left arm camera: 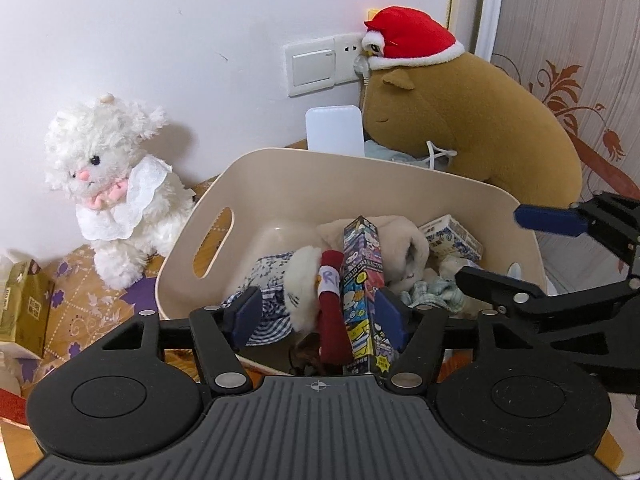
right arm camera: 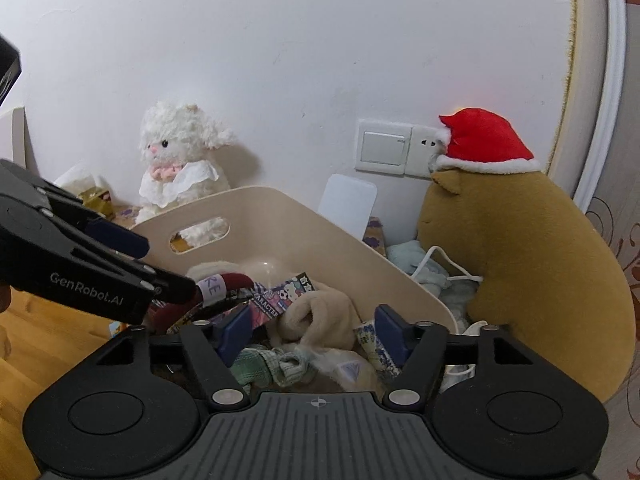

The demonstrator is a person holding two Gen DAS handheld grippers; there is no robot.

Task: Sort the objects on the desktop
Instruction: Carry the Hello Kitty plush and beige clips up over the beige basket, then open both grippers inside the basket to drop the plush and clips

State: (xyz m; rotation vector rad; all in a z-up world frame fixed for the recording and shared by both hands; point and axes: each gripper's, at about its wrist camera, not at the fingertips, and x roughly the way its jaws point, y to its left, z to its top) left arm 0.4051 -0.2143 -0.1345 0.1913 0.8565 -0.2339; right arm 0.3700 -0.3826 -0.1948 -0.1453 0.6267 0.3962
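Observation:
A beige plastic basket (left arm camera: 304, 184) holds a colourful cartoon-character box (left arm camera: 362, 284), a dark red tube (left arm camera: 330, 312), a cream plush (left arm camera: 400, 248), blue-white cloth (left arm camera: 268, 276) and a small patterned carton (left arm camera: 454, 236). My left gripper (left arm camera: 318, 312) hangs open over the basket's near side, its pads either side of the box and tube, holding nothing. My right gripper (right arm camera: 314, 332) is open and empty above the basket's contents (right arm camera: 320, 312); it also shows in the left wrist view (left arm camera: 516, 248). The basket (right arm camera: 280, 216) fills the middle of the right wrist view.
A white plush cat (left arm camera: 116, 184) sits left of the basket against the wall. A brown capybara plush with a red Santa hat (left arm camera: 472, 124) sits behind on the right. A gold box (left arm camera: 24, 308) stands at far left. A wall switch and socket (left arm camera: 320, 64) lie behind.

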